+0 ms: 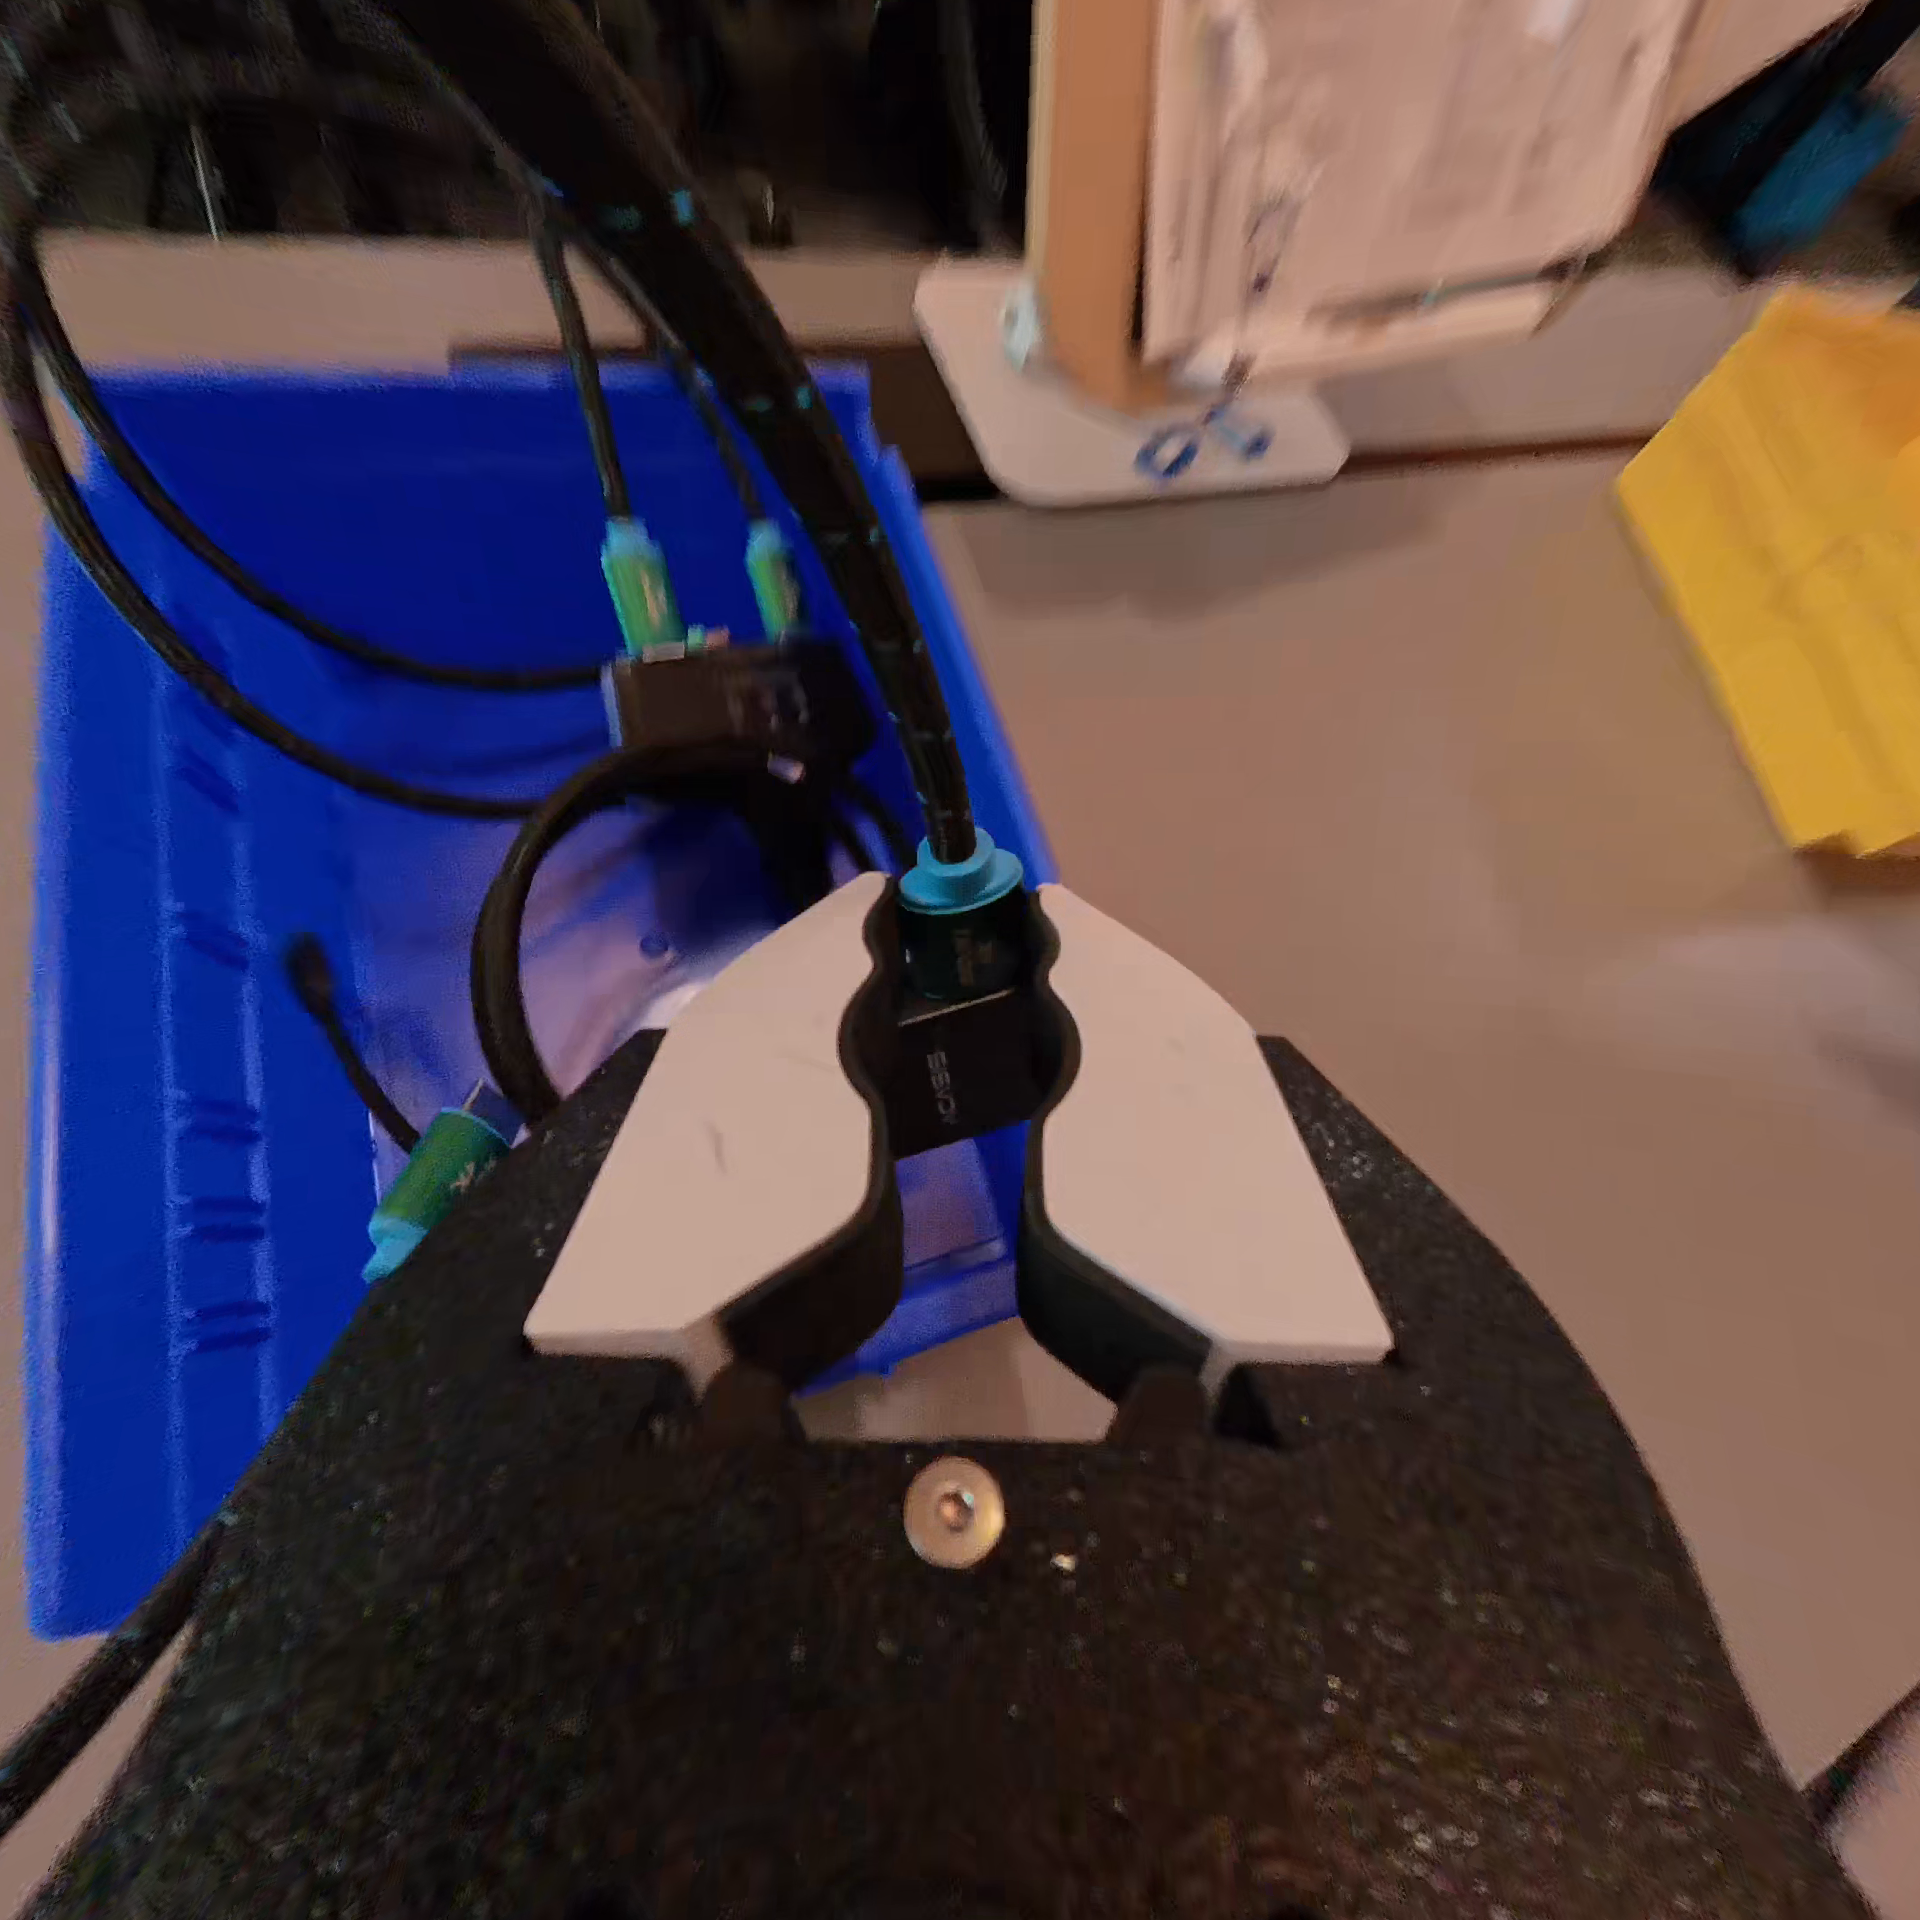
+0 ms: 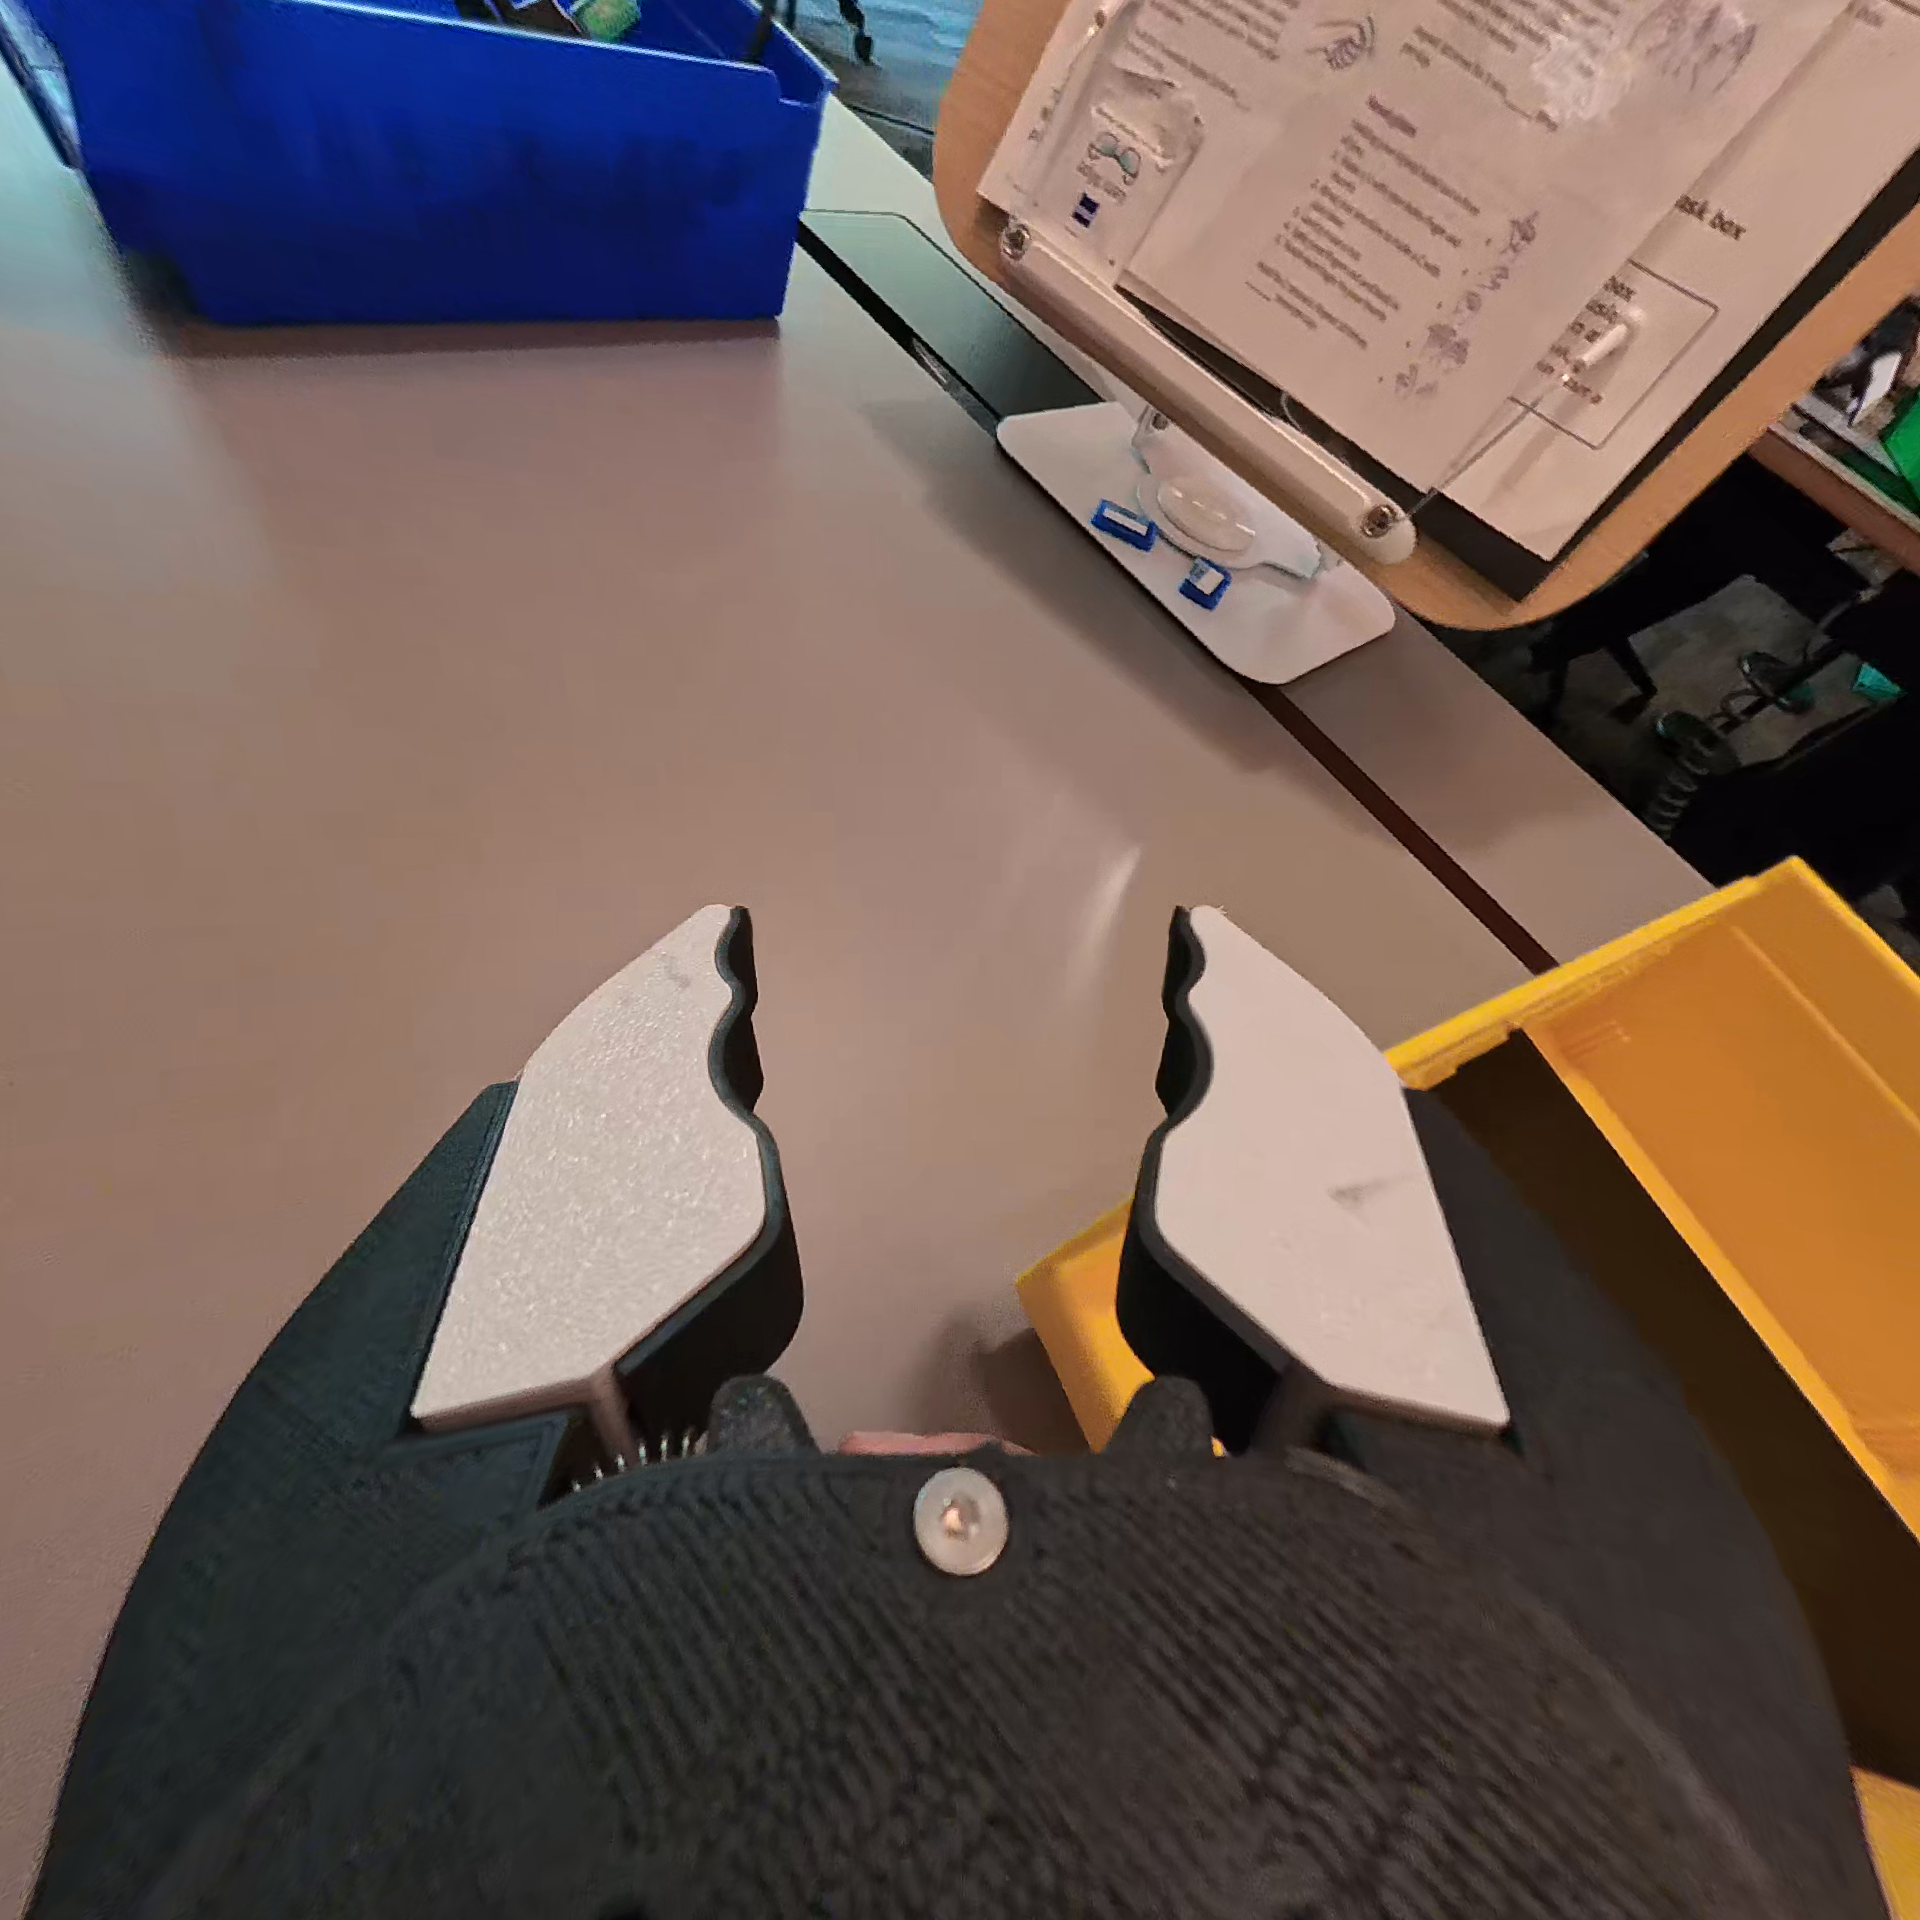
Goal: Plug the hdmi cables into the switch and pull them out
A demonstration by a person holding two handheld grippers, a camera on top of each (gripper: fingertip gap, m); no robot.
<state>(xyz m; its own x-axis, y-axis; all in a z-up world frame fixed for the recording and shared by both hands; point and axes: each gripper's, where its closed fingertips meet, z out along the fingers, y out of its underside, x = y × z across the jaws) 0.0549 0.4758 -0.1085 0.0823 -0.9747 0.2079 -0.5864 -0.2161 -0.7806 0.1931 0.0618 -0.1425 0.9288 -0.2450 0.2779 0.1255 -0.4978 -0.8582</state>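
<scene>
Clamping a switch (image 1: 961,1081), left hand-held gripper (image 1: 961,904) (over the bin (image 1: 260,935))

Black switch (image 1: 961,1081) with plugged cable (image 1: 831,499), second switch (image 1: 727,696) in bin

L tongs (image 1: 956,914) clamped tight, R tongs (image 2: 961,940) spread wide.

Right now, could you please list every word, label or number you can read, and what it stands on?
I do not copy out writing; it stands here:
Cable end in the left claw: white lettering.
Sheets on the wooden stand: printed text.
Plugs in the blue bin: blurred marks.
</scene>
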